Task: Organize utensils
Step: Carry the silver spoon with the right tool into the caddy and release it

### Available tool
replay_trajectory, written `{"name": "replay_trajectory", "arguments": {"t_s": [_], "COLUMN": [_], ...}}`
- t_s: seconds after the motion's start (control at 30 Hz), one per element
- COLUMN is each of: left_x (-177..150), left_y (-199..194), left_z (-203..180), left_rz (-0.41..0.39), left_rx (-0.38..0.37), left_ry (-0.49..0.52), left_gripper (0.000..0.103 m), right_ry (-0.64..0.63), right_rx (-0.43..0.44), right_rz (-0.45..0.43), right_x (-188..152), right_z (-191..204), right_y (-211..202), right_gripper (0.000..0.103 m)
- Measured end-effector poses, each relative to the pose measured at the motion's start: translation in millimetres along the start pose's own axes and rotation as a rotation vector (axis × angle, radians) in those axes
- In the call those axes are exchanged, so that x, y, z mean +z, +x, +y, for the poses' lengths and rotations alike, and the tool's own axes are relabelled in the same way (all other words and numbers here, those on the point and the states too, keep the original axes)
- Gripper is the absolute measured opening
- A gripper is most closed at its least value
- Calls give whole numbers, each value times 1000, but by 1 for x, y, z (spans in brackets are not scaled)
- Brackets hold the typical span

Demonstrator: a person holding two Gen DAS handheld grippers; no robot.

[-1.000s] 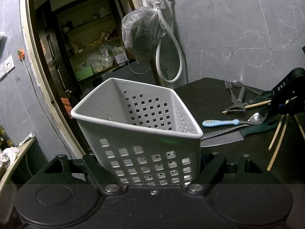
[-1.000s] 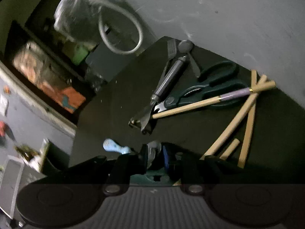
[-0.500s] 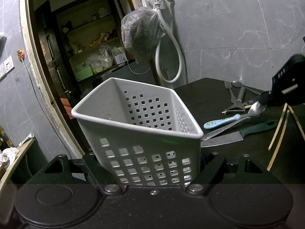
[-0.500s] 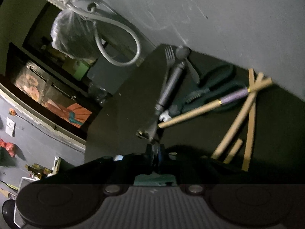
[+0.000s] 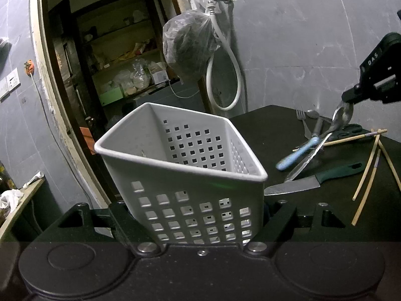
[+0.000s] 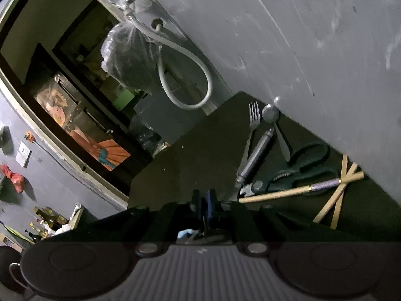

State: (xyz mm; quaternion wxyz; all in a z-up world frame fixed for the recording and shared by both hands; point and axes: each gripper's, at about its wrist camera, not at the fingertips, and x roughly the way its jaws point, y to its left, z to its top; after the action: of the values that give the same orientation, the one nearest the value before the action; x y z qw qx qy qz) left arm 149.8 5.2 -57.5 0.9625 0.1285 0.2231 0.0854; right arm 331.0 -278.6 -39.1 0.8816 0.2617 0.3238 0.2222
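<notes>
A white perforated basket (image 5: pixel 175 162) fills the left wrist view, tilted, with my left gripper (image 5: pixel 201 215) shut on its lower wall. At the far right of that view my right gripper (image 5: pixel 348 100) is shut on the bowl end of a blue-handled spoon (image 5: pixel 298 151), lifted above the dark table (image 5: pixel 263 130). A thin metal handle hangs down beside the blue one. In the right wrist view the right gripper (image 6: pixel 204 200) shows closed fingers, with a bit of the blue handle (image 6: pixel 185 233) below them.
A green-handled knife (image 5: pixel 300 185) lies beside the basket, wooden chopsticks (image 5: pixel 367 180) to its right. By the wall lie a fork (image 6: pixel 253 118), a spoon (image 6: pixel 270 114), a grey-handled tool (image 6: pixel 255 155), dark scissors (image 6: pixel 308 165) and more chopsticks (image 6: pixel 288 193). A hose and bag hang by the doorway.
My right gripper closed on the spoon's bowl and rose, so the blue handle now hangs slanted above the table. The left gripper and basket have stayed still.
</notes>
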Motion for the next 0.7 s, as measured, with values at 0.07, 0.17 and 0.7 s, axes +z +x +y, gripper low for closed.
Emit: {"name": "replay_trajectory", "arguments": {"t_s": [0.07,0.17,0.7], "left_x": [0,-1,0], "left_y": [0,0,1], "left_z": [1,1,0], "left_rz": [-2,-4,-12], "left_rx": [0,0,-10], "left_ry": [-2,-3,-2], "left_gripper": [81,81,81], "right_ry": [-54,-121,-405], "right_rx": [-15,-23,-63], "right_rz": [-7,-3,-64], "right_x": [3,6,16], "right_z": [8,19,83], "right_y": [-4,-6,-34], "right_gripper": [5,4,1]}}
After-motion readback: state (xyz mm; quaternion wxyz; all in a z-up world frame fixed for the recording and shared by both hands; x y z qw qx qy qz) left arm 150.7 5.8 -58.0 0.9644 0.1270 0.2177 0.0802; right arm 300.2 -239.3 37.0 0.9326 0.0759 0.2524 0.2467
